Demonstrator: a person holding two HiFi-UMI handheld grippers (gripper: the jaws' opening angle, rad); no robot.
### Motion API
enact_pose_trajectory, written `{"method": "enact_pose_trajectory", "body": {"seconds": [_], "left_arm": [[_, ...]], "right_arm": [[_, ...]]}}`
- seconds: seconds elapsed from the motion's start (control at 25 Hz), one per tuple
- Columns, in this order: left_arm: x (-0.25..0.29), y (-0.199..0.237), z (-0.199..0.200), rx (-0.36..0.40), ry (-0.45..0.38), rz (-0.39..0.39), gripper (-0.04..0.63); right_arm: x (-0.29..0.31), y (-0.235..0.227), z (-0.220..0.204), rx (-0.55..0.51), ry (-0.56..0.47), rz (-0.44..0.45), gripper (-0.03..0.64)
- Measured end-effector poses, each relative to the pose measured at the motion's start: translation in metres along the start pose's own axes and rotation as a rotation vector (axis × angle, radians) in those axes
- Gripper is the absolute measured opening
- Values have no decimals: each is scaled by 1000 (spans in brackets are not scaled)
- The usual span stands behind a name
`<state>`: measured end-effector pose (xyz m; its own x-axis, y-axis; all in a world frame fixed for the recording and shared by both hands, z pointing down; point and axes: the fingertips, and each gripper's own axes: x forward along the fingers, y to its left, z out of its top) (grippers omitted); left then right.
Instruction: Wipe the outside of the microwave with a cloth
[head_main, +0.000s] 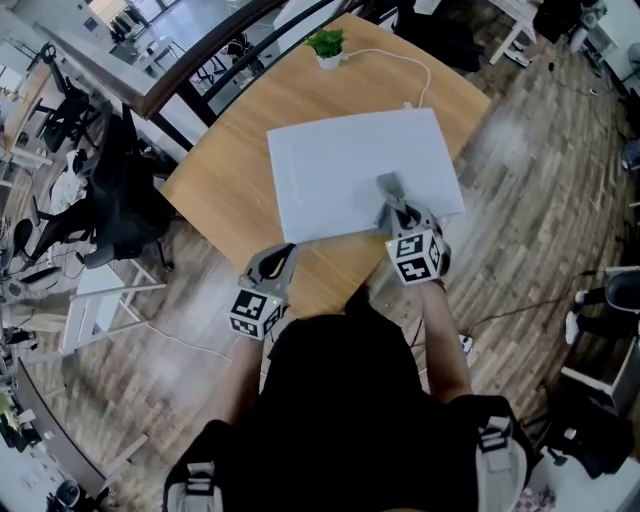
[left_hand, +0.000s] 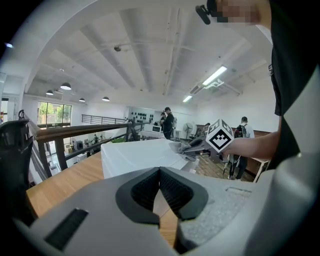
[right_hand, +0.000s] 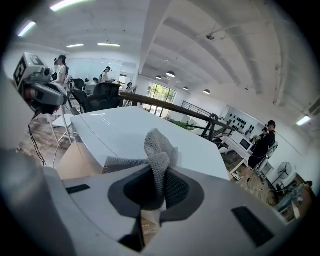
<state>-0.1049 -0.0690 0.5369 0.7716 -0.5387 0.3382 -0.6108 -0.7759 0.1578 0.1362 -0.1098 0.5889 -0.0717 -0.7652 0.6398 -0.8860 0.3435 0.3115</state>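
The white microwave (head_main: 360, 170) stands on a round wooden table (head_main: 230, 190); I see its flat top from above. My right gripper (head_main: 393, 208) is shut on a grey knitted cloth (right_hand: 159, 156), which rests on the near right part of the microwave top (right_hand: 130, 132). The same cloth (head_main: 388, 186) pokes out ahead of that gripper in the head view. My left gripper (head_main: 281, 258) hangs shut and empty over the table's near edge, left of the microwave, its jaws touching. From the left gripper view the microwave (left_hand: 137, 155) and the right gripper (left_hand: 200, 145) lie ahead.
A small potted plant (head_main: 327, 45) sits at the table's far edge with a white cable (head_main: 400, 62) running to the microwave's back. Black office chairs (head_main: 110, 200) and a railing (head_main: 200, 50) stand to the left. People stand in the background of both gripper views.
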Motion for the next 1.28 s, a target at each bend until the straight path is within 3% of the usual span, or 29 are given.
{"method": "enact_pose_trajectory", "body": {"seconds": [0.56, 1.28], "left_arm": [[8, -24, -16, -40, 16, 82, 2], [30, -71, -16, -40, -6, 125, 2]], "right_arm": [[-8, -77, -48, 31, 17, -61, 25], [-17, -122, -73, 1, 19, -56, 25]]}}
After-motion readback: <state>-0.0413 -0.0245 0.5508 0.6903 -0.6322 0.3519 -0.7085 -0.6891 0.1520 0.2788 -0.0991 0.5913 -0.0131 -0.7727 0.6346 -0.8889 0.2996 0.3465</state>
